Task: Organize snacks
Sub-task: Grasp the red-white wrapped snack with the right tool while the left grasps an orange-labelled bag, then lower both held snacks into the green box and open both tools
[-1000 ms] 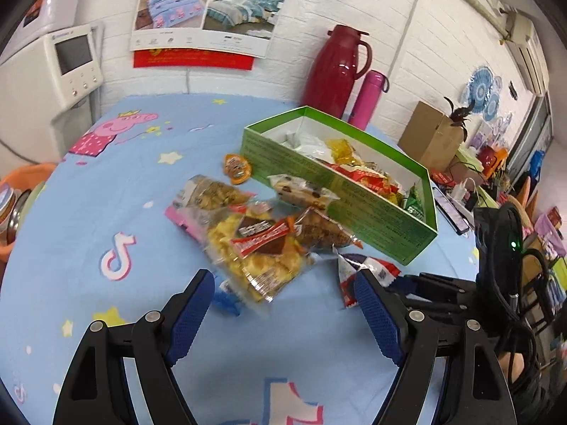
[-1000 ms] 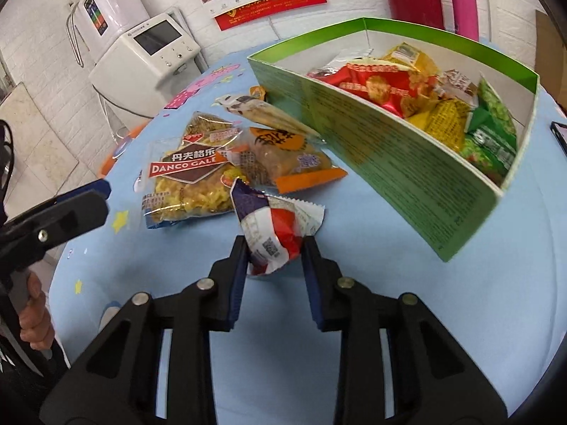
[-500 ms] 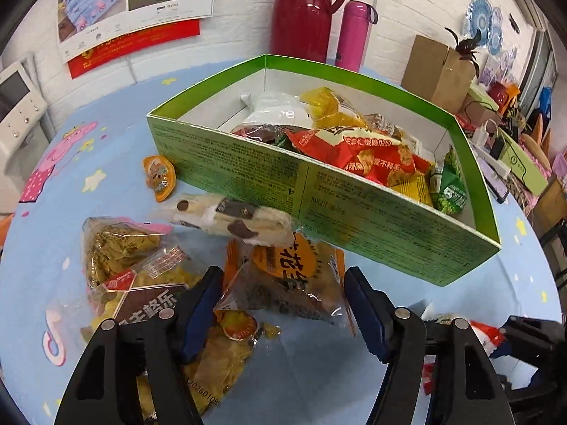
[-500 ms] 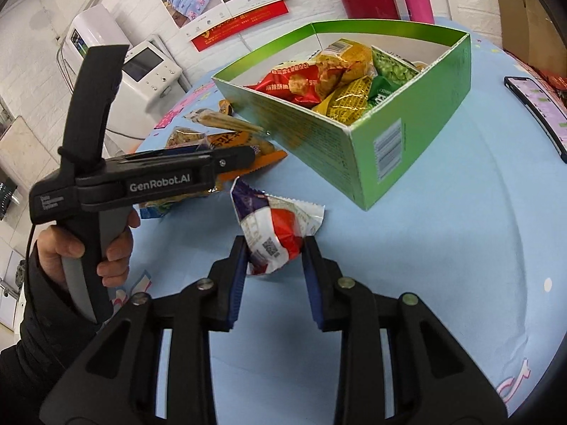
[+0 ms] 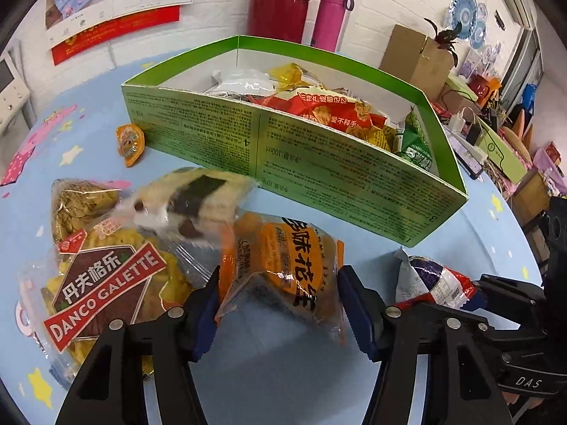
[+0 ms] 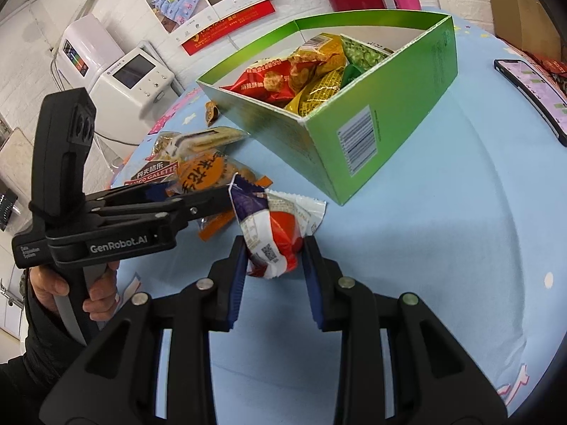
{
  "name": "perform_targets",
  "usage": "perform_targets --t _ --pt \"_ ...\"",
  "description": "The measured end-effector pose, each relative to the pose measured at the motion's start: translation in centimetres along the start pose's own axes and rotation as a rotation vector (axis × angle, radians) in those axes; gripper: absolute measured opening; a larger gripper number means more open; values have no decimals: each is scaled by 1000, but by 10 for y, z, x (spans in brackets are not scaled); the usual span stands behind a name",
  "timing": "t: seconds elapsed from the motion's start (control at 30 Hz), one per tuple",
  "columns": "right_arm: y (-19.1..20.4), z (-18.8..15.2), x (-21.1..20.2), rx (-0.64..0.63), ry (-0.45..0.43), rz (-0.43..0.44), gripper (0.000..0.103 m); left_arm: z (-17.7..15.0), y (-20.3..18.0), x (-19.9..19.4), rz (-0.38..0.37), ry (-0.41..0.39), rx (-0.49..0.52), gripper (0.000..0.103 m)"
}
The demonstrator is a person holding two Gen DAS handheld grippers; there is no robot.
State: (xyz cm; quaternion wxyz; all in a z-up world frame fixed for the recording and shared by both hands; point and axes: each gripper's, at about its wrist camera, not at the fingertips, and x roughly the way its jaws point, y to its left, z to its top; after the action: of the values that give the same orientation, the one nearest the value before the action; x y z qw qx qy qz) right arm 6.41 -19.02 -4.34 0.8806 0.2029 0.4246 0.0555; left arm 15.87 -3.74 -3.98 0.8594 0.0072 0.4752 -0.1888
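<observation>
An orange snack packet point(image 5: 283, 265) lies in front of the green box point(image 5: 354, 163), which holds several snacks. My left gripper point(image 5: 278, 304) has its pads pressed on both sides of this packet, which buckles up between them. A white and brown bar point(image 5: 191, 202) tips, blurred, off the packet's far end, beside a Danco Galette bag point(image 5: 106, 283). A small orange jelly cup point(image 5: 130, 140) leans on the box. My right gripper point(image 6: 273, 248) is shut on a red, white and purple packet point(image 6: 273, 237), held just above the blue cloth near the box's corner point(image 6: 372, 134).
A red thermos point(image 5: 283, 0) and a pink flask point(image 5: 331, 17) stand behind the box. A phone point(image 6: 531, 95) lies at the table's right edge. A cardboard box point(image 5: 414, 53) and clutter sit at the far right. A white appliance point(image 6: 131, 81) stands beyond the left edge.
My left gripper came forward around the orange packet and narrowed onto it. The bar on top started to slide off. The right gripper keeps its packet and has swung towards the box's corner.
</observation>
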Motion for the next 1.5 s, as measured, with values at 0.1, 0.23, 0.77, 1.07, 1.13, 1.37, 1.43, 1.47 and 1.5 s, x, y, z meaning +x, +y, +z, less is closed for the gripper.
perform_targets --t 0.1,0.23,0.77,1.07,1.13,1.37,1.43,1.47,1.5 --pt "3 -1 -7 -6 -8 14 32 -2 0 -8 -42 9 -22 51" --pt "13 4 -29 -32 -60 53 32 -6 0 -31 -80 -23 -30 49" --pt "-4 85 -67 -40 -238 -31 32 83 3 -86 -50 -251 -66 49" --pt "-39 123 -36 -14 -232 -125 33 125 36 -37 30 -229 -161 50" --pt "-45 128 -28 -11 -224 -137 33 131 44 -28 38 -222 -177 50" --pt "-58 141 7 -13 -160 -162 42 145 64 -1 84 -191 -206 64" --pt "-54 139 4 -47 -175 -173 68 143 69 1 80 -187 -224 81" --pt "-51 138 1 -64 -189 -171 71 139 72 0 71 -201 -234 83" --pt "-48 137 -2 -78 -197 -179 75 137 73 -1 68 -211 -240 83"
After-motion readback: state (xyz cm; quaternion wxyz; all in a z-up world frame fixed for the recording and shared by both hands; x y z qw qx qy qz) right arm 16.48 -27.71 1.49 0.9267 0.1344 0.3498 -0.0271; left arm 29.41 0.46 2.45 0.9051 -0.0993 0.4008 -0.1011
